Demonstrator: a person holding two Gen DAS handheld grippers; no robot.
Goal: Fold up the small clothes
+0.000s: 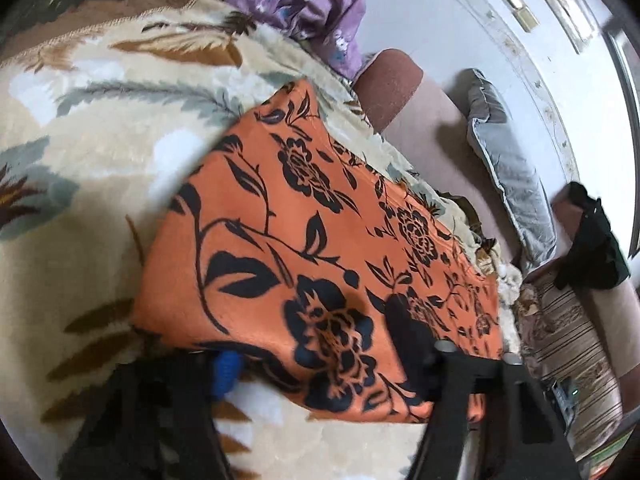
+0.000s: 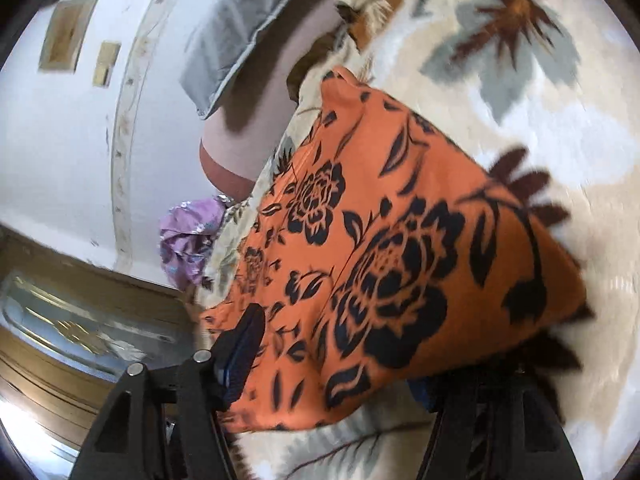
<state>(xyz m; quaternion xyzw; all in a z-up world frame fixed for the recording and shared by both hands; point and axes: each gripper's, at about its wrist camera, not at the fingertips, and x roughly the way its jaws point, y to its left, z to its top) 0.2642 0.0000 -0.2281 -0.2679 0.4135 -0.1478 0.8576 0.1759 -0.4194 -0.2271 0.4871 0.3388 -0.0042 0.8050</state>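
At the bottom of the left wrist view, the left gripper (image 1: 316, 368) sits over the near edge of the orange flowered cloth (image 1: 320, 240). One finger lies on top of the cloth and the blue pad of the other peeks out by the edge at the lower left. The jaws stand partly apart, and it is too blurry to tell if they pinch the cloth yet.

In the right wrist view, the right gripper (image 2: 340, 364) is at the bottom too. Its jaws are about half open. One finger rests on the orange flowered cloth (image 2: 400, 240) at the lower left and the other hides under the near edge at the lower right. Whether it squeezes cannot be told.

The step looks like taking hold of the near edge at two spots. Next, both grippers likely need to close on that edge and carry it over to the far side, keeping the edge straight.

The cloth lies flat in the middle of a fluffy cream blanket (image 1: 100, 140). Farther off, a purple cloth (image 1: 312, 4) sits at the top, and a grey pillow (image 1: 508, 168) lies at the right. Nothing seems to block the fold.
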